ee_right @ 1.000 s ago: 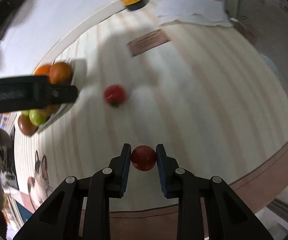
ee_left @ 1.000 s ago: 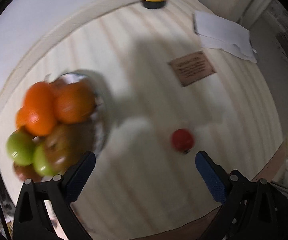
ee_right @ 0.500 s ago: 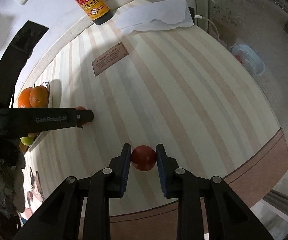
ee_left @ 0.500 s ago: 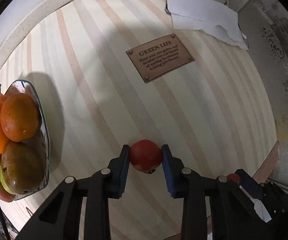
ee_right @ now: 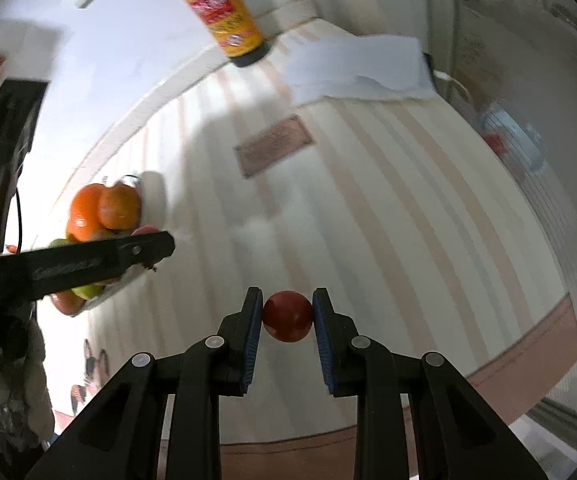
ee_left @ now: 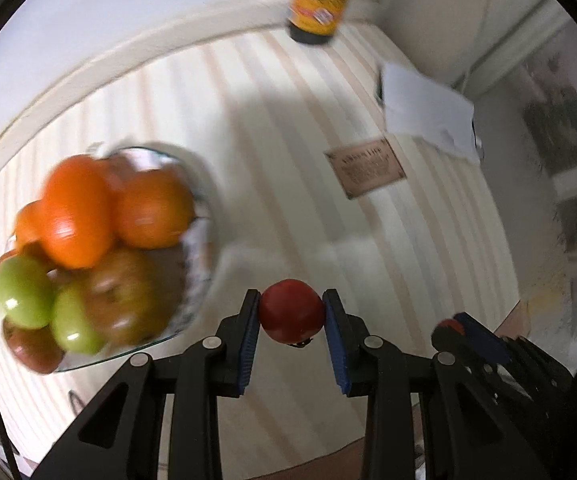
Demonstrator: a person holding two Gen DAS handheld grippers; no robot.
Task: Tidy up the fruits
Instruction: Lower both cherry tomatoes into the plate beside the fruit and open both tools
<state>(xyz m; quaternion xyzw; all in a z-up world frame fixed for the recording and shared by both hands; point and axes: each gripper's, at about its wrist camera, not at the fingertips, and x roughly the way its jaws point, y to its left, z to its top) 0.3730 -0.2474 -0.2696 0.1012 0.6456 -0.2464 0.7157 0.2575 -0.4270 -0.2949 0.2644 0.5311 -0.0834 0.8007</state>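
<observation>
In the left wrist view, my left gripper (ee_left: 291,304) is shut on a small red tomato (ee_left: 291,316), held above the striped tabletop just right of the glass bowl (ee_left: 198,240). The bowl holds oranges (ee_left: 76,212), green apples (ee_left: 22,292) and brownish fruit. My right gripper (ee_right: 287,300) is shut on a second red tomato (ee_right: 287,318), clear of the table. It shows at the lower right of the left view, where its tip (ee_left: 454,326) carries that fruit. In the right wrist view the left gripper (ee_right: 156,246) crosses in front of the bowl (ee_right: 128,180).
A sauce bottle (ee_left: 320,0) stands at the back against the wall, with a white cloth (ee_left: 424,108) to its right. A brown plaque (ee_left: 368,168) lies flat on the table. The table's brown front edge (ee_right: 528,352) runs below the grippers.
My left gripper went from open to shut on the tomato that lay on the table, then lifted it toward the bowl. The right gripper kept its tomato and rose slightly.
</observation>
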